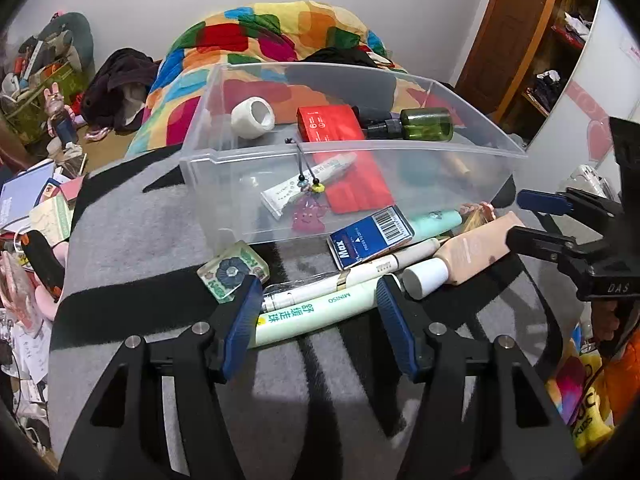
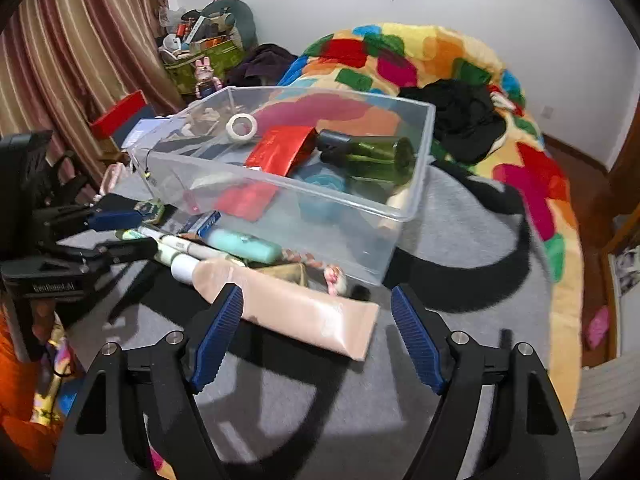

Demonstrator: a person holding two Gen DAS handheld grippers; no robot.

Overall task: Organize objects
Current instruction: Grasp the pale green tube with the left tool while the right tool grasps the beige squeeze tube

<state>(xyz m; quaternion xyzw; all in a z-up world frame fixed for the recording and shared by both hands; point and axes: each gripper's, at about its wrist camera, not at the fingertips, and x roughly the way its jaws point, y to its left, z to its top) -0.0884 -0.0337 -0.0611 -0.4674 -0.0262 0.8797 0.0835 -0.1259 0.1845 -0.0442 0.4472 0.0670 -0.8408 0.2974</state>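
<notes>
Gathering step. Left claw (image 1: 316, 304) wide astride pale-green plastic tube (image 1: 316, 314); right claw (image 2: 316, 320) wide, empty. Next: closing, lifting into clear plastic bin (image 1: 340, 148) ahead.

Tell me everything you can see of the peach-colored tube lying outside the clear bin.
The peach tube is a soft squeeze tube with a matte peach body, a white cylindrical cap and a flat crimped tail. It lies on its side on the grey blanket, outside the clear bin, near its front wall. Its cap end sits against the pale green and white tubes in the pile. The right gripper, open, straddles its body; whether the left finger touches it is unclear.
</notes>
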